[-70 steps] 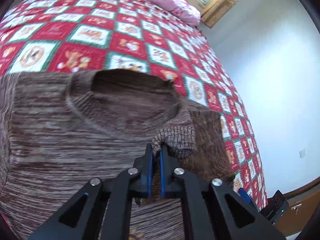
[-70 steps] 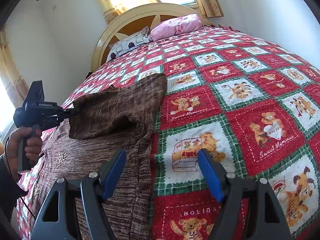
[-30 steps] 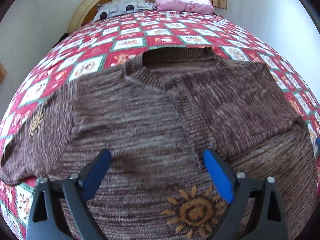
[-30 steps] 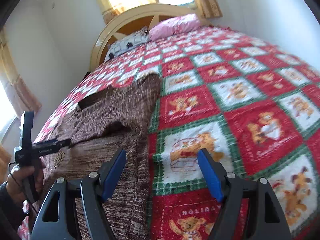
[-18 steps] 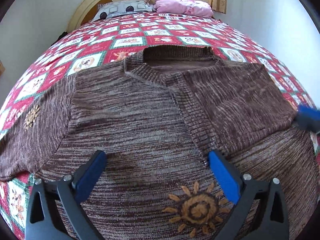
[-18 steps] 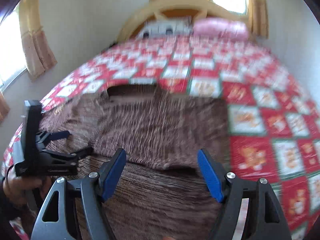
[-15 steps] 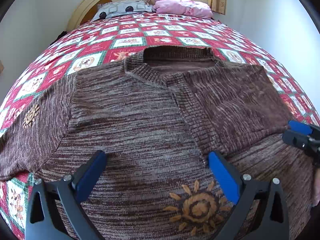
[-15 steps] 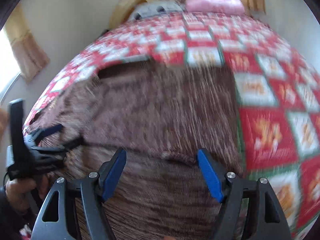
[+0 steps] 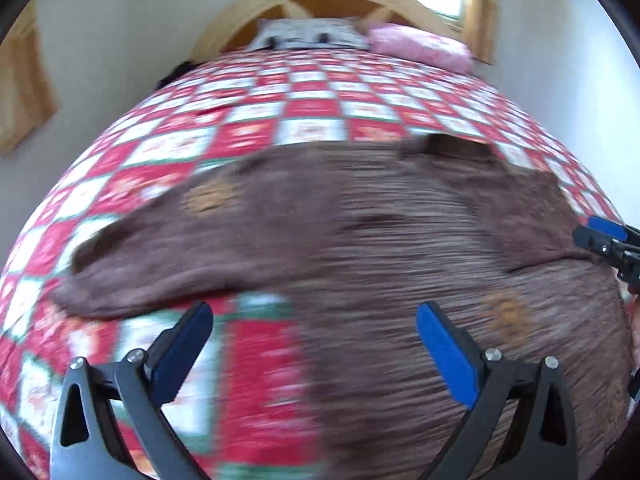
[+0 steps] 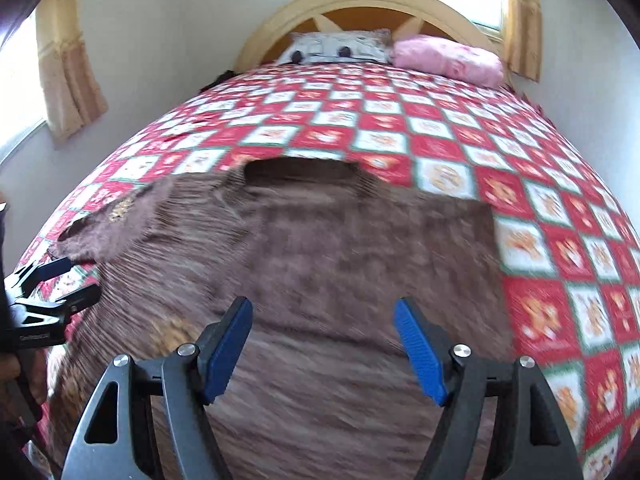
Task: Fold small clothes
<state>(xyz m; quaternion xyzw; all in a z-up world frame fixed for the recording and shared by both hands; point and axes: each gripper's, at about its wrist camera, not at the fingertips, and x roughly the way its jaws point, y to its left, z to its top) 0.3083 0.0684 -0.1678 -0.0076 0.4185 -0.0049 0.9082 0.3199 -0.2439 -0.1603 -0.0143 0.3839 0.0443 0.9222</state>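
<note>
A brown knitted sweater [image 9: 380, 240] lies flat on the bed, neck hole toward the headboard; it also shows in the right wrist view [image 10: 328, 264]. Its right sleeve is folded across the chest [image 10: 380, 248]. Its left sleeve [image 9: 168, 240] lies spread out to the left. My left gripper [image 9: 312, 344] is open and empty, low over the sweater's left edge below that sleeve. My right gripper [image 10: 322, 340] is open and empty above the folded sleeve's lower edge. Each gripper shows at the edge of the other's view: right [image 9: 608, 240], left [image 10: 52, 280].
The bed is covered by a red, white and green patchwork quilt [image 10: 440, 136]. A grey pillow [image 10: 340, 48] and a pink pillow [image 10: 448, 60] lie by the wooden headboard [image 10: 360, 4]. White walls and curtained windows surround the bed.
My left gripper has let go of the right sleeve, which now lies folded across the chest, opened, and swung left toward the spread left sleeve. My right gripper has moved over the sweater.
</note>
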